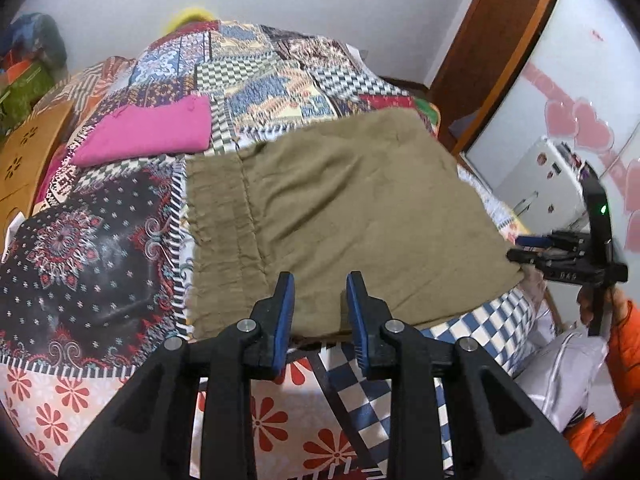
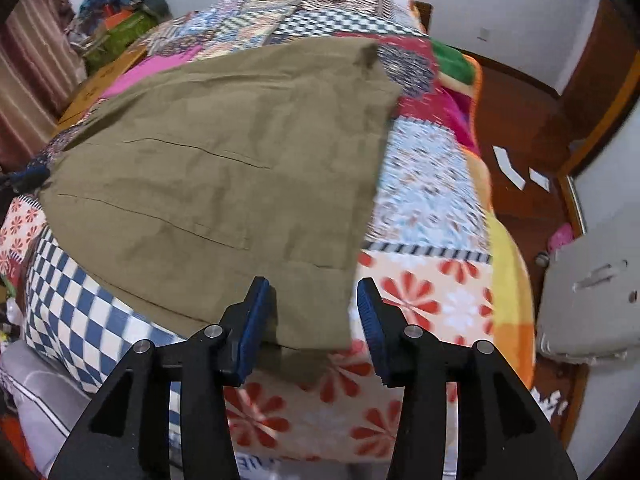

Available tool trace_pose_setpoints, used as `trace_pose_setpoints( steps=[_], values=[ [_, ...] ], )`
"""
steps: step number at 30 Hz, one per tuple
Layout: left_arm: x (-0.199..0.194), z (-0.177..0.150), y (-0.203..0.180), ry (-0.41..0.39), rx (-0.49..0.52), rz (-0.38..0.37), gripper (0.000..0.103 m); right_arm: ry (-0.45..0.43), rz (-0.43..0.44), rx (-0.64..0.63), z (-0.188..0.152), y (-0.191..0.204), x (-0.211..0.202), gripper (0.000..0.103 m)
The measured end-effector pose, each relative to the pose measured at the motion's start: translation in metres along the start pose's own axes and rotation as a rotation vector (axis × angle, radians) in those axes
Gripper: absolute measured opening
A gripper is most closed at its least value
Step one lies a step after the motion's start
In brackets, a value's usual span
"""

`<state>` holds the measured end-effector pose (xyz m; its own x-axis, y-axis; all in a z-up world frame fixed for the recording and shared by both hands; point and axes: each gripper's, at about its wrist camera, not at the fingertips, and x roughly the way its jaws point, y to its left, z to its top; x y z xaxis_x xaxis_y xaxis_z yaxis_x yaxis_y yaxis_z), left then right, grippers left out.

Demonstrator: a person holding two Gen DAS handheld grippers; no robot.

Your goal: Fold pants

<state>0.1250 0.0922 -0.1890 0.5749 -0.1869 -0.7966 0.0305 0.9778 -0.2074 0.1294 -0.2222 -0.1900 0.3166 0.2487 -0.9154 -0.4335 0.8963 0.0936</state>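
Olive-brown pants (image 1: 340, 208) lie folded flat on a patchwork quilt (image 1: 100, 240) covering a bed. In the left wrist view my left gripper (image 1: 320, 284) is open at the pants' near edge, with cloth lying between its blue pads, which do not press on it. My right gripper (image 1: 516, 248) shows at the pants' right corner there. In the right wrist view the pants (image 2: 224, 168) spread away from me, and their near corner hangs loose between the spread jaws of the open right gripper (image 2: 314, 286).
A folded pink garment (image 1: 152, 132) lies farther back on the quilt (image 2: 432, 200). A wooden board (image 1: 28, 152) stands at the left. An orange sleeve (image 1: 624, 340) is at the right edge. Beyond the bed are a wooden floor (image 2: 520, 120) and a grey case (image 2: 592, 300).
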Motion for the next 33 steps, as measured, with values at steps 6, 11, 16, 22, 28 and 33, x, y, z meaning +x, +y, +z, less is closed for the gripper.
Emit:
trace_pose_setpoints(
  steps=[6, 11, 16, 22, 28, 33],
  values=[
    [-0.017, 0.032, 0.023, -0.112, -0.026, 0.139, 0.064, -0.064, -0.006, 0.078, 0.021, -0.022, -0.022, 0.043],
    [-0.002, 0.062, 0.055, -0.12, -0.119, 0.175, 0.064, -0.155, -0.021, 0.073, 0.057, -0.026, -0.032, 0.043],
    [0.026, 0.08, 0.076, -0.093, -0.17, 0.173, 0.064, -0.207, -0.029, 0.059, 0.096, -0.028, -0.021, 0.044],
    [0.069, 0.092, 0.088, -0.021, -0.192, 0.158, 0.064, -0.21, -0.011, 0.075, 0.137, -0.038, 0.005, 0.044],
    [0.106, 0.093, 0.095, 0.052, -0.213, 0.086, 0.064, -0.167, 0.034, 0.106, 0.171, -0.05, 0.047, 0.044],
    [0.128, 0.091, 0.097, 0.1, -0.221, 0.034, 0.064, -0.118, 0.032, 0.085, 0.192, -0.053, 0.082, 0.044]
  ],
)
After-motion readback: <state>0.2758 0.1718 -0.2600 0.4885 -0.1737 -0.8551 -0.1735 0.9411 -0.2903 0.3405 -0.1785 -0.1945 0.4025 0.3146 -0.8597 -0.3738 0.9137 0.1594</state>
